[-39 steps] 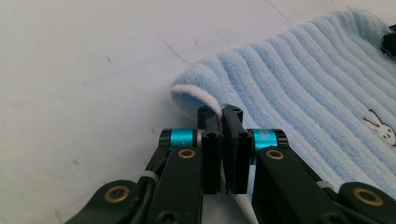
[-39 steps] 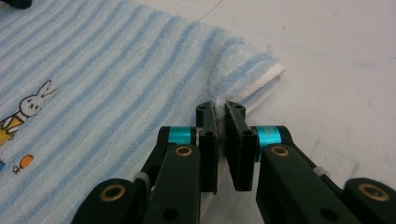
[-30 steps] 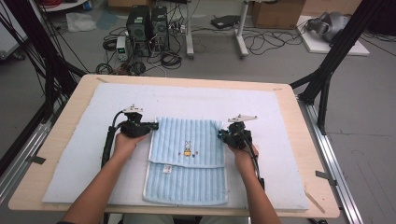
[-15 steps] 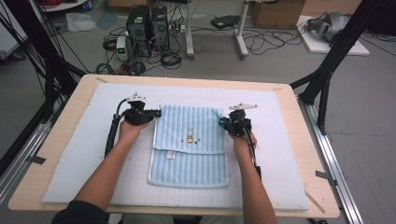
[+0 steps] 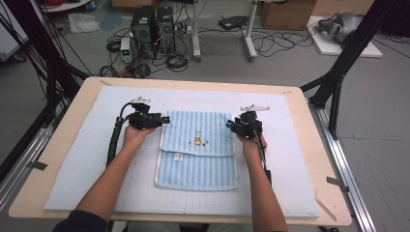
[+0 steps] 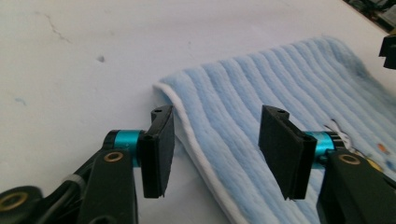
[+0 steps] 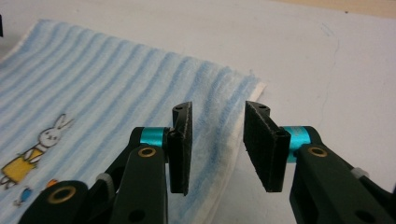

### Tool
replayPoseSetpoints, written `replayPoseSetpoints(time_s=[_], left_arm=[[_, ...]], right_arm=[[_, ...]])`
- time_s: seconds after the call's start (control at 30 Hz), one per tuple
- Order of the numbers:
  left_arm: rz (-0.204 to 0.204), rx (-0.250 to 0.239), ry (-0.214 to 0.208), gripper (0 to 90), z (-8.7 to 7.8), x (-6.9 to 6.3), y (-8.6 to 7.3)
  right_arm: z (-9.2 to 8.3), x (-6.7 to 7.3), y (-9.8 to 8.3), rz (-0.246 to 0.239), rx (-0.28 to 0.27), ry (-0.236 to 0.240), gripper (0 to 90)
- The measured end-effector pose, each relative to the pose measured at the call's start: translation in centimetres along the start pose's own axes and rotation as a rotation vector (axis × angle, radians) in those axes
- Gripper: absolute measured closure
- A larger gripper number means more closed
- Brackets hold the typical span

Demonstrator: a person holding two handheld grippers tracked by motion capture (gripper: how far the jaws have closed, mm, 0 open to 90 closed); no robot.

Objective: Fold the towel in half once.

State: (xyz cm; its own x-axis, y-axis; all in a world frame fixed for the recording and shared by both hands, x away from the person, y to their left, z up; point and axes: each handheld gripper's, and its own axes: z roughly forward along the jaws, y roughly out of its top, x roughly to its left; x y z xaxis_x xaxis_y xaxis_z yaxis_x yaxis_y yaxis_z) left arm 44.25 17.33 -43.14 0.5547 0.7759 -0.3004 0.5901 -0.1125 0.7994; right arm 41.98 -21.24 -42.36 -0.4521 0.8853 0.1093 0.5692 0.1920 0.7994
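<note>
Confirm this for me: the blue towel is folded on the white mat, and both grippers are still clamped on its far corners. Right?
Not quite. The blue towel does lie folded on the white mat, but the left gripper and right gripper have just been opening; each gripper view shows its jaws apart, the towel's edge lying loose between them.

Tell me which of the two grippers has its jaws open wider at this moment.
The left gripper: its jaws, just opened, stand clearly farther apart over the blue towel's white-edged corner than those of the right gripper, whose gap is narrower. Neither holds the towel.

Folded blue striped towel (image 5: 198,147) lies flat mid-mat.
</note>
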Motion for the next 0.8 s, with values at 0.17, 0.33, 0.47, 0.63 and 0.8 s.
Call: replayPoseSetpoints(time_s=[0.17, 0.33, 0.47, 0.63, 0.8], left_arm=[[0.022, -0.065, -0.025, 47.9, -2.0, -1.0, -1.6], [0.031, -0.066, -0.079, 47.3, -3.4, -1.8, -2.9], [0.032, -0.072, -0.095, 43.9, -4.2, -2.2, -3.5], [0.024, -0.061, -0.107, 37.6, -4.9, -2.5, -4.3], [0.041, -0.066, -0.124, 34.4, -5.2, -3.2, -5.2]], right_arm=[[-1.5, 0.6, -0.4, -0.026, 0.005, 0.036, 58.0], [-3.3, 1.3, -1.3, -0.061, -0.008, 0.050, 56.8], [-4.7, 1.4, -2.0, -0.064, -0.023, 0.069, 56.7], [-5.7, 1.5, -3.1, -0.053, -0.024, 0.089, 55.5], [-6.3, 1.7, -4.4, -0.055, -0.022, 0.095, 54.0]])
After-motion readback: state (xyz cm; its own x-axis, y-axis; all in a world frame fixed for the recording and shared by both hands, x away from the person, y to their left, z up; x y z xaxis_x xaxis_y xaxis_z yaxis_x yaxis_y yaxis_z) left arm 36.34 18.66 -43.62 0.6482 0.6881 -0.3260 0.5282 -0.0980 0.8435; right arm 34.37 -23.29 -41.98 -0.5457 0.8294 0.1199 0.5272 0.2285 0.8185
